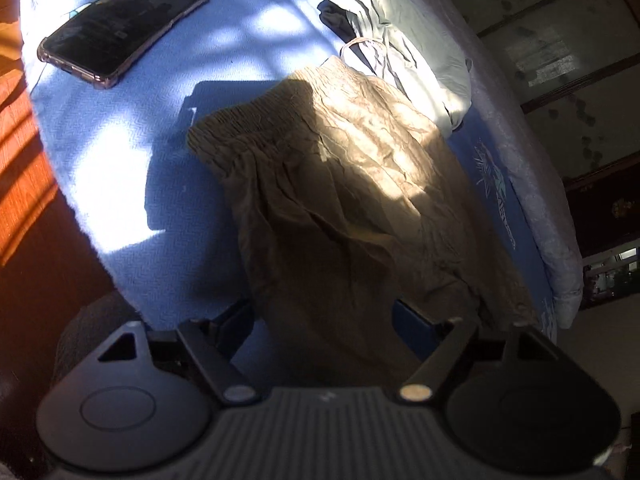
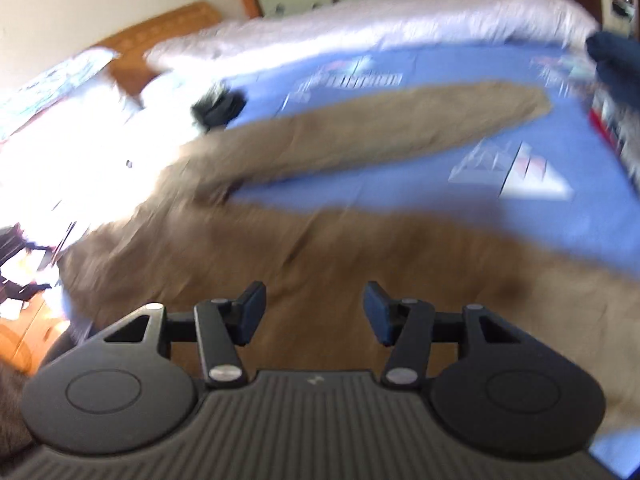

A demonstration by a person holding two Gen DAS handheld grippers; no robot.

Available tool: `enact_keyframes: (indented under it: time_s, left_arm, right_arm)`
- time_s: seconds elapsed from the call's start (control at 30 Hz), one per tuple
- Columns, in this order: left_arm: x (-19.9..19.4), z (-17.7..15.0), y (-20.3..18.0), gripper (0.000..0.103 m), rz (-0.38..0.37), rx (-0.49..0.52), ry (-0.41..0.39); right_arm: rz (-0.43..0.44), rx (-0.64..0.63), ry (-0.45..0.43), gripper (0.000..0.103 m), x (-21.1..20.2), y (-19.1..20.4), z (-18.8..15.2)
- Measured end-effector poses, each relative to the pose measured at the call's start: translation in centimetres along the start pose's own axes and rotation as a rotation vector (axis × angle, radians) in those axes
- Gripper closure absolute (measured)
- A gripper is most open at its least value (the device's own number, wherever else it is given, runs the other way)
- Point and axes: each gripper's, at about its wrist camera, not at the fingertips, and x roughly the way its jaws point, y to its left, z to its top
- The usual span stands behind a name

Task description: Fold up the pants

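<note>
Tan pants (image 1: 344, 184) lie on a blue bedsheet (image 1: 120, 152), elastic waistband toward the far left in the left wrist view. My left gripper (image 1: 324, 316) is open, its fingers spread on either side of the fabric just above it. In the blurred right wrist view the pants (image 2: 320, 248) spread out with one leg (image 2: 400, 128) stretching to the far right. My right gripper (image 2: 315, 312) is open just above the near cloth, holding nothing.
A phone in a clear case (image 1: 124, 26) lies on the sheet at far left. A pale crumpled garment (image 1: 404, 36) lies beyond the waistband. A white quilt (image 2: 360, 20) runs along the bed's far side. Wooden floor (image 1: 20, 184) lies left of the bed.
</note>
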Motion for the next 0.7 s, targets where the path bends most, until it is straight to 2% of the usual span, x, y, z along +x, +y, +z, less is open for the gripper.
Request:
enact_keyframes:
  time_s: [0.03, 0.07, 0.1, 0.13, 0.2, 0.3, 0.5, 0.7]
  left_arm:
    - [0.6, 0.0, 0.1, 0.047, 0.003, -0.003, 0.014]
    - [0.9, -0.2, 0.1, 0.053, 0.031, 0.003, -0.002]
    - [0.9, -0.1, -0.1, 0.08, 0.042, 0.027, -0.019]
    - [0.8, 0.1, -0.1, 0.097, 0.055, 0.049, -0.013]
    - [0.1, 0.4, 0.8, 0.097, 0.059, -0.013, -0.01]
    - [-2.3, 0.5, 1.5, 0.097, 0.082, -0.019, -0.044]
    - [-3.8, 1.0, 1.6, 0.096, 0.069, -0.003, -0.045]
    - [-2.6, 0.7, 0.9, 0.093, 0.089, 0.004, -0.027]
  right_arm:
    - [-0.005, 0.023, 0.002, 0.048, -0.2, -0.2, -0.5]
    - [-0.009, 0.061, 0.001, 0.048, -0.5, -0.6, -1.2]
    - [-0.016, 0.106, -0.002, 0.048, -0.9, -1.4, -1.7]
    - [-0.034, 0.162, -0.007, 0.048, -1.6, -2.2, -2.6]
    - [-0.091, 0.264, -0.015, 0.048, -2.9, -3.9, -4.3]
    - [-0.154, 0.422, -0.067, 0.047, -5.4, -6.8, -6.7]
    - [-0.268, 0.756, -0.277, 0.045, -8.8, -11.5, -10.6]
    - [-0.293, 0.834, -0.401, 0.043, -9.1, -12.5, -10.5]
